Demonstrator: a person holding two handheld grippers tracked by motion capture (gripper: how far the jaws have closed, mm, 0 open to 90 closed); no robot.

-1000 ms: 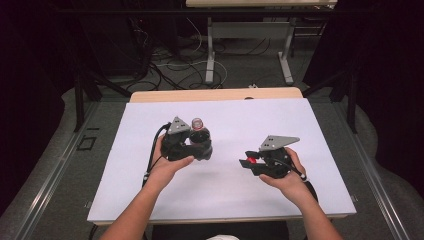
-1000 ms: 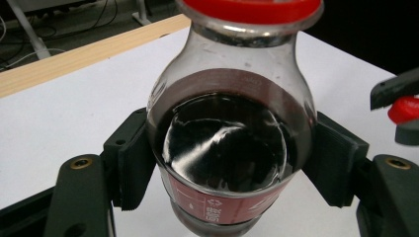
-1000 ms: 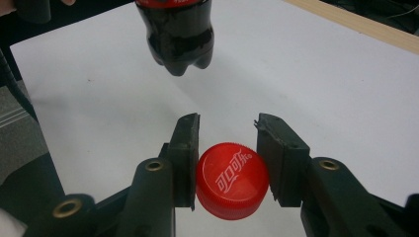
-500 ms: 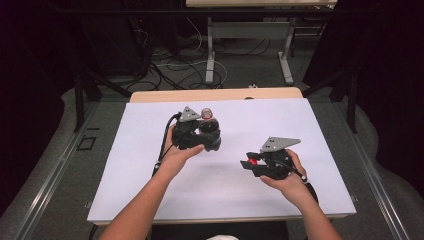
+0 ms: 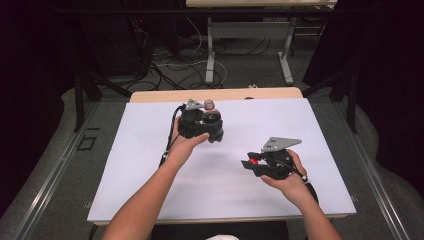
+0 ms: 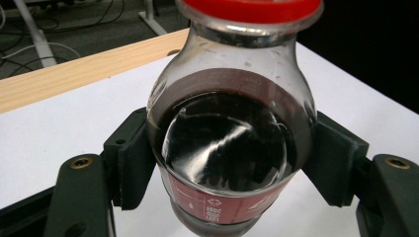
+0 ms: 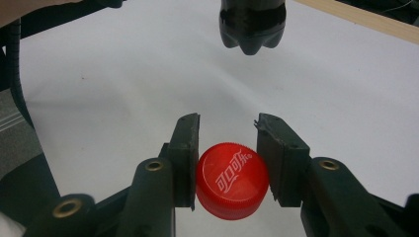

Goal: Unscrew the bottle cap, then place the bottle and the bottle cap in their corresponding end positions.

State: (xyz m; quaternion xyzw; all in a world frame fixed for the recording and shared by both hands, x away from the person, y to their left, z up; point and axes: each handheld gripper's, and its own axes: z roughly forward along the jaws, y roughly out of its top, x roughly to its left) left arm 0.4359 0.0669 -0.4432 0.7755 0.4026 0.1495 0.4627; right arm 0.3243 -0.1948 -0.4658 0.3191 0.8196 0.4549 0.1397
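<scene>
My left gripper [image 5: 202,124] is held above the far middle of the white table top [image 5: 145,170], shut on a clear bottle of dark cola [image 5: 209,106]. In the left gripper view the bottle [image 6: 232,143] sits between both pads, tilted, with a red ring at its open neck and liquid swirling inside. My right gripper [image 5: 251,163] hovers at the right, shut on a red screw cap [image 7: 232,180] with white lettering. From the right gripper view the bottle's base [image 7: 252,24] hangs farther off, apart from the cap.
A wooden strip [image 5: 215,94] borders the table's far edge. Beyond it are desk legs and cables [image 5: 210,60] on the floor. A black cable [image 5: 170,137] trails from the left gripper along the forearm.
My left gripper has carried the bottle away from me toward the far edge and slightly right. The right gripper with the cap has stayed in place.
</scene>
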